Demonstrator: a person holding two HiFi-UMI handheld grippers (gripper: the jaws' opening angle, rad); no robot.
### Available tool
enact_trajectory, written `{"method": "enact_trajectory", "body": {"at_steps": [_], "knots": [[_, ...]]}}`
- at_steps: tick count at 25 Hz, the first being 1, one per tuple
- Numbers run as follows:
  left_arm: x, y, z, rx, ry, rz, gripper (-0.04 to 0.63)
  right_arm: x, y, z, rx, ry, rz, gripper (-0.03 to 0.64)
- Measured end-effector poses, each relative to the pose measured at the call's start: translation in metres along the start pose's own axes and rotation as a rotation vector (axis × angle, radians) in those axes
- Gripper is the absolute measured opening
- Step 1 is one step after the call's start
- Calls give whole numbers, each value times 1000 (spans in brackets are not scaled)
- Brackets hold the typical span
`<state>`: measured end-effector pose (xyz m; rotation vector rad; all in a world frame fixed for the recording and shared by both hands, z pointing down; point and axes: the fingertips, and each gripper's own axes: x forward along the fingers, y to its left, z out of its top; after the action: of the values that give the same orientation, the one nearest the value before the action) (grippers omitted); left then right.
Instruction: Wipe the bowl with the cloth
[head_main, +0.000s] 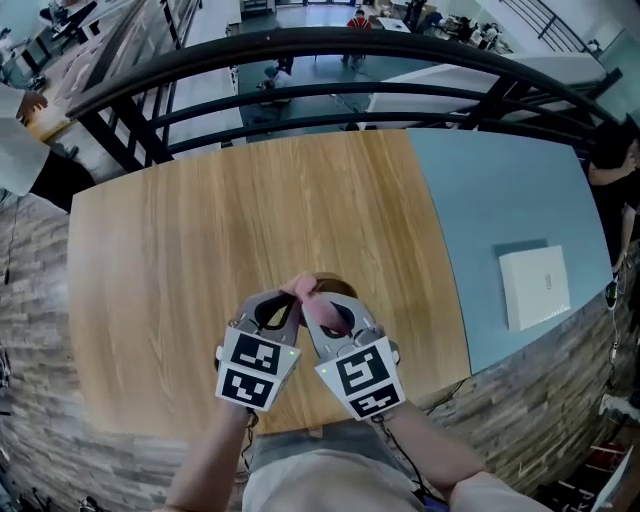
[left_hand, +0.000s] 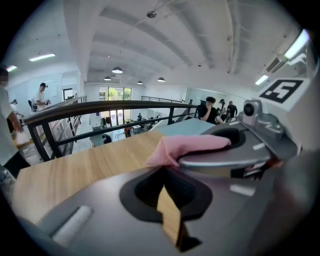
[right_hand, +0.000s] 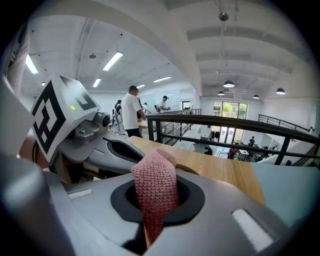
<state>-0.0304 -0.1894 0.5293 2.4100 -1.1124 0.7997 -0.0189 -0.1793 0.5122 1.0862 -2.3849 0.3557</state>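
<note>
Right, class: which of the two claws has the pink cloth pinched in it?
The right claw: the pink cloth sticks up between its jaws. The left claw grips only a thin tan edge, no cloth.

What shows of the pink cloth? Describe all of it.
The pink cloth is a soft, open-knit fabric, bunched into a narrow wad. The right gripper is shut on it, its jaws pinching the lower part, while the rounded free end stands up past the jaw tips. It is held above the wooden table, just in front of the person, beside the brown bowl. No stain or tear shows.
</note>
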Motion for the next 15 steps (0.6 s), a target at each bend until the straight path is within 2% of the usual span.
{"method": "enact_trajectory", "body": {"at_steps": [7,11,15], "knots": [[-52,-27,11,89,-11,67,3,-36,22,13,-91,-14,-3,17],[-77,-44,25,17,-65,23,5,-56,22,22,-170,-6,-85,17],[-98,-52,39,78,-84,65,5,-74,9,30,-208,-13,-176,17]]}}
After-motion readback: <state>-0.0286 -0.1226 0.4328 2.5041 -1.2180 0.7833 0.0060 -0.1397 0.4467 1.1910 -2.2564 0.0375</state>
